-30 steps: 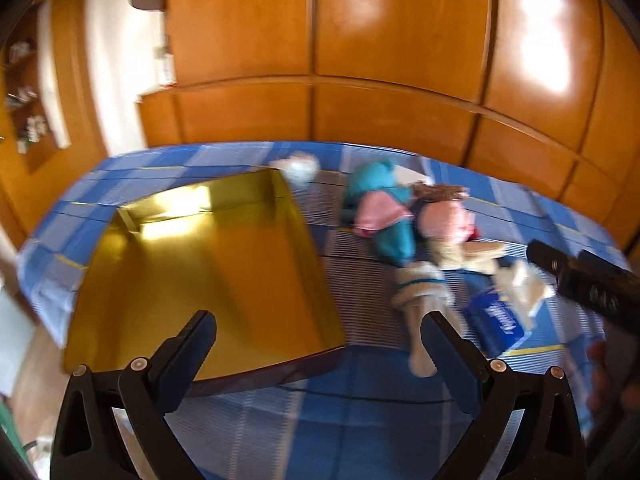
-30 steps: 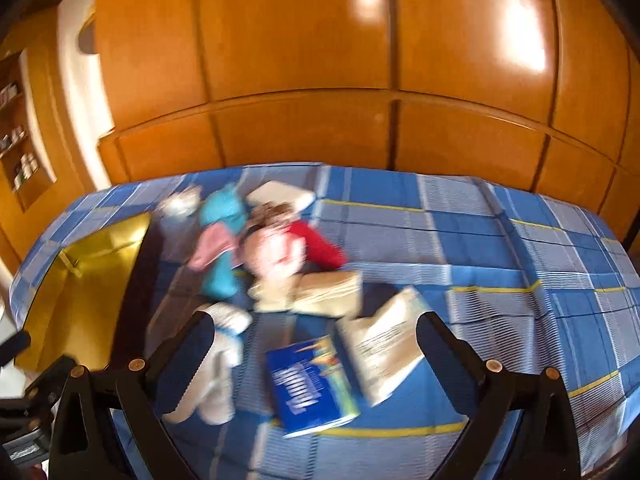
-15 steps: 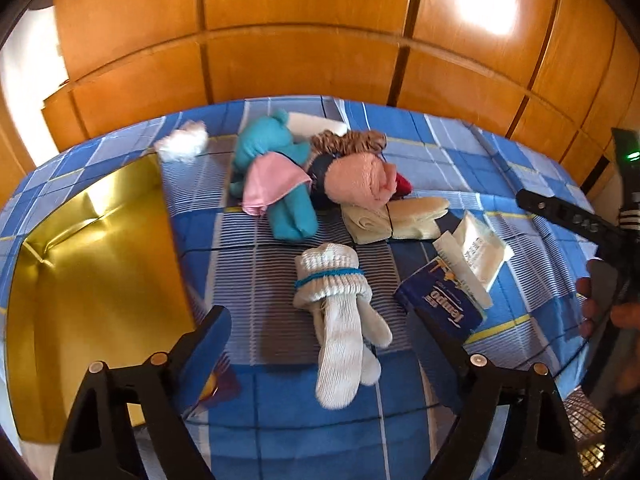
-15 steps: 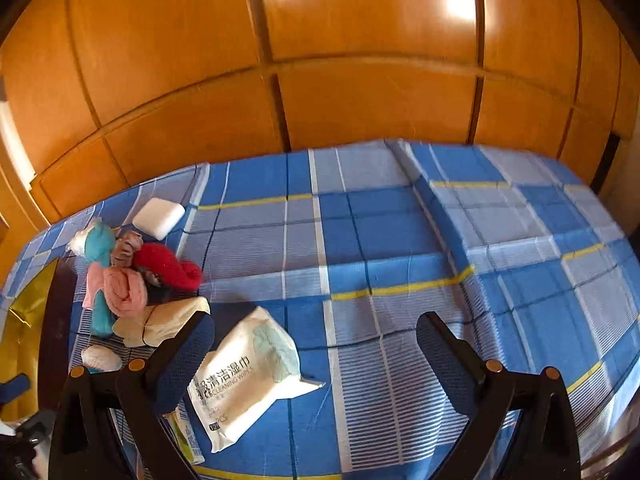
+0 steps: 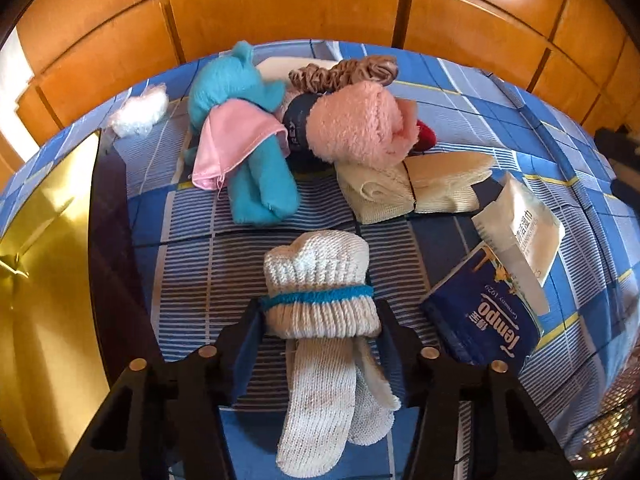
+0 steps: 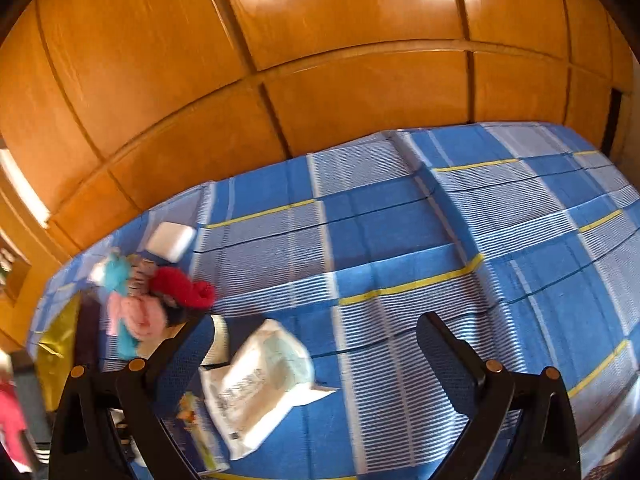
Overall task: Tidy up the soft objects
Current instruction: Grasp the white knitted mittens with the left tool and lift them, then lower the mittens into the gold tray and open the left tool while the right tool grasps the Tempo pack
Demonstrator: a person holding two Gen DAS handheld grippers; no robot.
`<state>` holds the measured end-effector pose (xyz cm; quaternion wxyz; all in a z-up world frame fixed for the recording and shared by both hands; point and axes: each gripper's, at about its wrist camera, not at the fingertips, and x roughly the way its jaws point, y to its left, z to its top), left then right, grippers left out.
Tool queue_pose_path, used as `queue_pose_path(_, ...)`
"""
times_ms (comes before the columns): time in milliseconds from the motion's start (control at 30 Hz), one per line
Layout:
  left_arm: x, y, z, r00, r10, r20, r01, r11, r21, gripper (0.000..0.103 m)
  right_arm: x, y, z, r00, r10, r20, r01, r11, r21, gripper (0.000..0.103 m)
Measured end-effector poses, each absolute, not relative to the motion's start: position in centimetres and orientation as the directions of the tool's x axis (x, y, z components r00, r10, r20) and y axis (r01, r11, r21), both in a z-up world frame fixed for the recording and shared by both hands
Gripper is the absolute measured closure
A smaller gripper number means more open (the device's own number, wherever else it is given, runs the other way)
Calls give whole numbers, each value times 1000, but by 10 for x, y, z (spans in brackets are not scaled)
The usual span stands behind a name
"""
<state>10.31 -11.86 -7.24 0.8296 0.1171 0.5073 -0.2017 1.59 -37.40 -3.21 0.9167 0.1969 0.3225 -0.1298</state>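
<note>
Ribbed knit socks point(image 5: 320, 300), glossy gold tray point(image 5: 44, 280), varnished wood panelling point(image 6: 320, 60)

Checked bedspread point(image 6: 400, 240) — socks point(image 5: 320, 300), plush point(image 5: 248, 128), tissues point(image 5: 484, 320)

I see the socks point(image 5: 320, 304) lying on the cloth point(image 5: 188, 280), between my left gripper's point(image 5: 320, 320) fingers. The tray point(image 5: 44, 280) sits to their left, the tissue pack point(image 5: 484, 320) to their right with the wipes point(image 5: 520, 228) overlapping it. Behind lie the bear point(image 5: 244, 128) and rolled towel point(image 5: 356, 124).
</note>
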Motion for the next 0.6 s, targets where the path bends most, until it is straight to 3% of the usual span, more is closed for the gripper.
queue_pose_path(167, 93, -113, -63, 426, -270, -863, 468, 883, -46, 62, 26, -349, -33, 755, 89, -650, 170, 931, 324, 15)
queue_pose_path(333, 81, -98, -50, 441, -314, -841, 457, 885, -91, 62, 33, -288, -43, 676, 198, -710, -81, 977, 196, 29)
queue_pose_path(600, 67, -63, -11, 491, -376, -786, 429, 889, -158, 62, 40, -241, -86, 530, 199, -824, -208, 973, 101, 29)
